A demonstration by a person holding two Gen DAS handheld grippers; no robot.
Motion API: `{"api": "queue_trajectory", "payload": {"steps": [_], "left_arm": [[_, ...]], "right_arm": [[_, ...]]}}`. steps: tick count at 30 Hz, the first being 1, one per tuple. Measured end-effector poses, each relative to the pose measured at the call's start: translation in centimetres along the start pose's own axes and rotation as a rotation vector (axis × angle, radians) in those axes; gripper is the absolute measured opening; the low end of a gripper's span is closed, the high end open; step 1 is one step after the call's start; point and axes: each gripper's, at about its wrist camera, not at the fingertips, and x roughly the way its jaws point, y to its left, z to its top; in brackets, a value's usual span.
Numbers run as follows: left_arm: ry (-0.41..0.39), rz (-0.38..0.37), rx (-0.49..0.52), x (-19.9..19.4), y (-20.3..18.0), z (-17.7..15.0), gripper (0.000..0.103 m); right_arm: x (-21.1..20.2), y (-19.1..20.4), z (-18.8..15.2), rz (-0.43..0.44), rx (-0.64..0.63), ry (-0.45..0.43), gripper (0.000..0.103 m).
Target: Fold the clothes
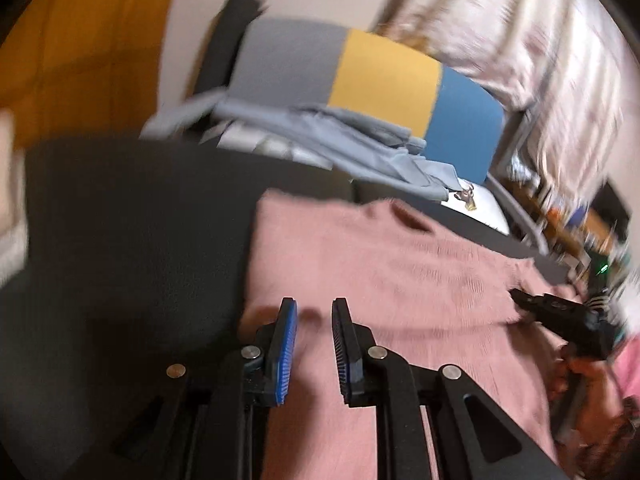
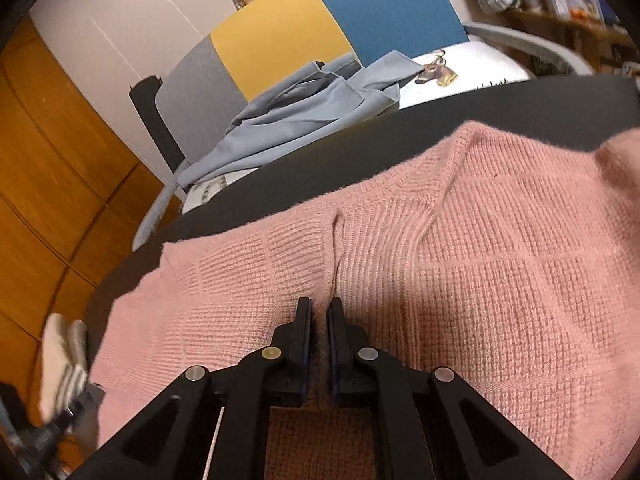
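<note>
The pink sweater (image 2: 440, 248) lies spread on the dark table (image 2: 360, 148), a ridge of knit running toward twelve o'clock from the right gripper (image 2: 319, 312). Its jaws are nearly together with knit between them, seemingly pinching it. The left gripper (image 1: 314, 312) hovers parted over the sweater's left edge. Lift both evenly so the fold stays straight. Grey clothes (image 2: 288, 120) lie beyond on a chair (image 2: 320, 24).

Left gripper (image 1: 314, 312): black linkage arms showing silver pivot screws, fingers (image 1: 286, 344) wearing ribbed blue pads. Right gripper (image 2: 319, 312) is looking identical.
</note>
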Motion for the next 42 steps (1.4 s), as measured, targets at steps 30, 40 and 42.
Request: {"api": "queue_trajectory", "payload": {"steps": [30,40,42], "left_arm": [[0.093,0.197,0.053,6.5,1.3,0.7,0.023],[0.093,0.200,0.056,6.5,1.1,0.7,0.023],[0.093,0.203,0.058,6.5,1.1,0.7,0.023]], "right_arm": [[2.5,8.5,1.5,-0.174,-0.383,0.068,0.029],[3.8,6.9,1.7,-0.250,-0.431,0.061,0.029],[2.7,7.8,1.6,-0.256,-0.449,0.049,0.033]]}}
